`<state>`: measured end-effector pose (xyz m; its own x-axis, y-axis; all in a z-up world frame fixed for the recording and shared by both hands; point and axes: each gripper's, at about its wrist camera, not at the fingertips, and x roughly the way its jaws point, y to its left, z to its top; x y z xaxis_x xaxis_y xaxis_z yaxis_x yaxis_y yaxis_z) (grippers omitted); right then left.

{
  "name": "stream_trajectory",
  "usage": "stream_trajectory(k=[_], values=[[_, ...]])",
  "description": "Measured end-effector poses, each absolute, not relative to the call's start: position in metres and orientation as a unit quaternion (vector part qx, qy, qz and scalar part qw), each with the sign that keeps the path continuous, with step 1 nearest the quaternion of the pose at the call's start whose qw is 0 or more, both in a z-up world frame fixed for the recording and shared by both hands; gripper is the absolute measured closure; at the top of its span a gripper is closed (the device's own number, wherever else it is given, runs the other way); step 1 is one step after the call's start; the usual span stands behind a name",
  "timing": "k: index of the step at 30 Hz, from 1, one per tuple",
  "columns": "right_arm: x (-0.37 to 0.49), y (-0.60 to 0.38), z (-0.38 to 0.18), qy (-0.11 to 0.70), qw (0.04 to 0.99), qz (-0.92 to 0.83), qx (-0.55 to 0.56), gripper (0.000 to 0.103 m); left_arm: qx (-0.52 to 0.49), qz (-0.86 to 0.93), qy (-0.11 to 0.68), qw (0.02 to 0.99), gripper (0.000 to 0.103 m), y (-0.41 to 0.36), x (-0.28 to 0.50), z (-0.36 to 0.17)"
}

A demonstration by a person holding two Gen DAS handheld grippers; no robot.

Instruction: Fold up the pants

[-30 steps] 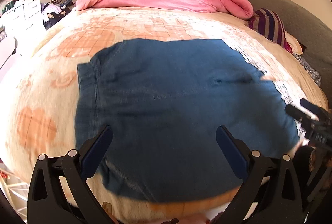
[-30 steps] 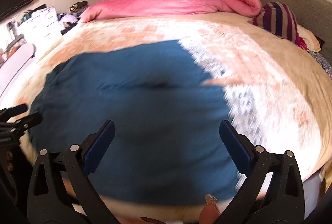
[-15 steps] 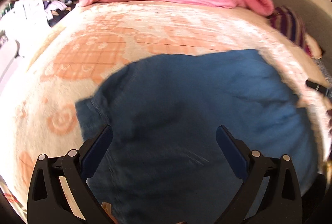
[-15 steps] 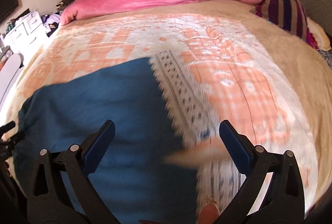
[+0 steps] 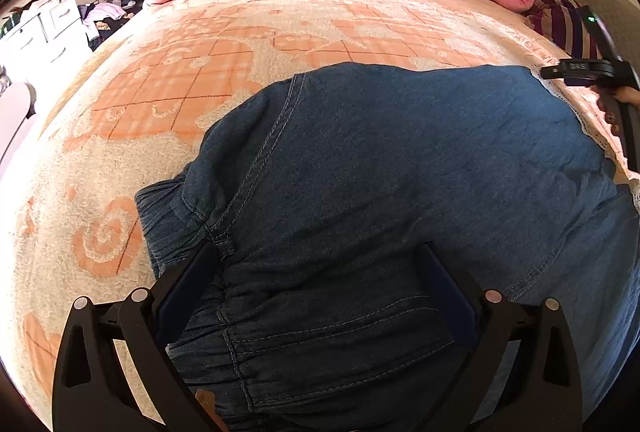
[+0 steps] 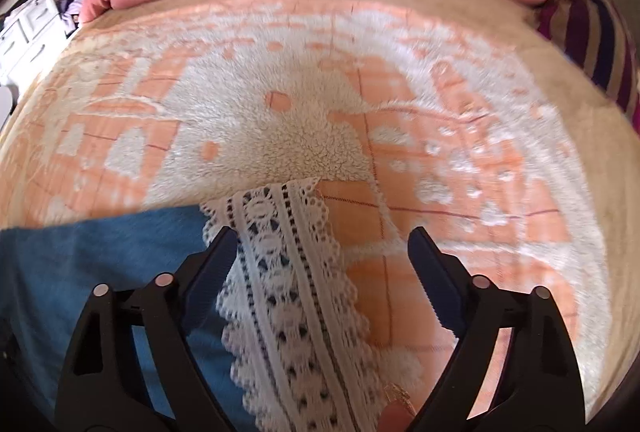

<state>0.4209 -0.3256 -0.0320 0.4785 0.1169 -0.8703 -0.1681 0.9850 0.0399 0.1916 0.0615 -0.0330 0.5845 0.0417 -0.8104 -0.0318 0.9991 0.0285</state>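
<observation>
- L gripper (image 5: 320,284) wide, nothing pinched; elastic waistband (image 5: 208,316) of denim pants (image 5: 400,172) right under its left jaw.
- R gripper (image 6: 320,264) closing, pads not yet gripping; lace hem (image 6: 288,272) runs lengthwise between jaws, nearer the left one.
- Pants lie flat on blanket (image 6: 300,120), long axis L-to-R gripper.
- R nearer hem end, L nearer waist.

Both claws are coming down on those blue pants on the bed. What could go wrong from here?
The right gripper is closing over the white lace trim, not the thicker denim; lace may snag or stretch. The left gripper straddles the gathered waistband of the pants and might also pinch the fluffy blanket beneath.
</observation>
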Motion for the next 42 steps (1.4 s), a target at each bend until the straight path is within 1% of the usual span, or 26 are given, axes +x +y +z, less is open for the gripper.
stream_trajectory(k=[1, 2, 3, 5, 7, 12, 13, 15, 16, 17, 18, 19, 20, 21, 23, 27, 29, 31, 33, 36, 38, 39, 42], values=[[0.423, -0.323, -0.034, 0.509, 0.855, 0.094, -0.022, 0.037, 0.006, 0.022, 0.454, 0.891, 0.004, 0.062, 0.192, -0.034], [0.423, -0.322, -0.036, 0.513, 0.851, 0.110, -0.016, 0.058, 0.007, 0.023, 0.453, 0.891, 0.004, 0.061, 0.192, -0.035], [0.423, -0.321, -0.038, 0.516, 0.846, 0.131, -0.010, 0.068, 0.009, 0.024, 0.452, 0.892, 0.004, 0.060, 0.191, -0.035], [0.420, -0.315, -0.035, 0.509, 0.846, 0.154, -0.023, 0.092, 0.008, 0.025, 0.451, 0.892, 0.004, 0.059, 0.191, -0.035], [0.419, -0.314, -0.031, 0.498, 0.853, 0.152, -0.031, 0.094, 0.008, 0.027, 0.448, 0.894, 0.004, 0.059, 0.189, -0.035], [0.434, -0.317, -0.026, 0.488, 0.865, 0.111, -0.038, 0.095, 0.010, 0.029, 0.447, 0.894, 0.004, 0.058, 0.188, -0.035], [0.439, -0.316, -0.031, 0.494, 0.862, 0.105, -0.043, 0.092, 0.010, 0.029, 0.447, 0.894, 0.004, 0.058, 0.188, -0.035], [0.438, -0.313, -0.035, 0.489, 0.865, 0.083, -0.076, 0.077, 0.011, 0.029, 0.447, 0.894, 0.004, 0.057, 0.187, -0.035], [0.437, -0.312, -0.034, 0.481, 0.870, 0.072, -0.085, 0.058, 0.010, 0.029, 0.447, 0.894, 0.004, 0.057, 0.187, -0.035], [0.433, -0.316, -0.031, 0.473, 0.875, 0.066, -0.082, 0.052, 0.010, 0.028, 0.447, 0.894, 0.004, 0.057, 0.187, -0.035], [0.425, -0.324, -0.023, 0.463, 0.882, 0.075, -0.055, 0.052, 0.009, 0.028, 0.447, 0.894, 0.004, 0.057, 0.187, -0.035], [0.417, -0.332, -0.016, 0.454, 0.887, 0.082, -0.033, 0.049, 0.007, 0.027, 0.447, 0.894, 0.004, 0.058, 0.187, -0.035], [0.406, -0.340, -0.008, 0.443, 0.892, 0.086, -0.012, 0.044, 0.006, 0.025, 0.446, 0.895, 0.004, 0.058, 0.186, -0.035], [0.388, -0.352, 0.003, 0.430, 0.898, 0.093, 0.009, 0.042, 0.004, 0.023, 0.446, 0.895, 0.004, 0.059, 0.186, -0.034], [0.361, -0.364, 0.015, 0.417, 0.903, 0.100, 0.024, 0.040, 0.000, 0.015, 0.441, 0.898, 0.004, 0.060, 0.182, -0.028], [0.302, -0.375, 0.022, 0.430, 0.896, 0.110, 0.009, 0.040, -0.021, -0.004, 0.409, 0.912, 0.004, 0.065, 0.170, -0.008], [0.275, -0.367, 0.018, 0.440, 0.887, 0.140, 0.004, 0.042, -0.030, -0.022, 0.384, 0.923, 0.004, 0.064, 0.164, 0.004], [0.258, -0.356, 0.008, 0.452, 0.877, 0.164, 0.003, 0.045, -0.029, -0.038, 0.377, 0.925, 0.004, 0.058, 0.162, 0.007], [0.253, -0.345, -0.001, 0.459, 0.870, 0.182, 0.003, 0.047, -0.033, -0.057, 0.387, 0.920, 0.004, 0.054, 0.163, 0.005], [0.257, -0.332, -0.011, 0.468, 0.867, 0.167, -0.025, 0.047, -0.041, -0.065, 0.427, 0.901, 0.004, 0.054, 0.172, -0.014], [0.264, -0.334, -0.024, 0.494, 0.860, 0.117, -0.057, 0.048, -0.028, -0.049, 0.457, 0.888, 0.004, 0.056, 0.179, -0.029], [0.268, -0.340, -0.032, 0.507, 0.855, 0.083, -0.074, 0.048, -0.030, -0.051, 0.459, 0.887, 0.004, 0.057, 0.180, -0.030], [0.269, -0.351, -0.039, 0.508, 0.856, 0.088, -0.034, 0.048, -0.031, -0.055, 0.453, 0.889, 0.004, 0.057, 0.180, -0.026]])
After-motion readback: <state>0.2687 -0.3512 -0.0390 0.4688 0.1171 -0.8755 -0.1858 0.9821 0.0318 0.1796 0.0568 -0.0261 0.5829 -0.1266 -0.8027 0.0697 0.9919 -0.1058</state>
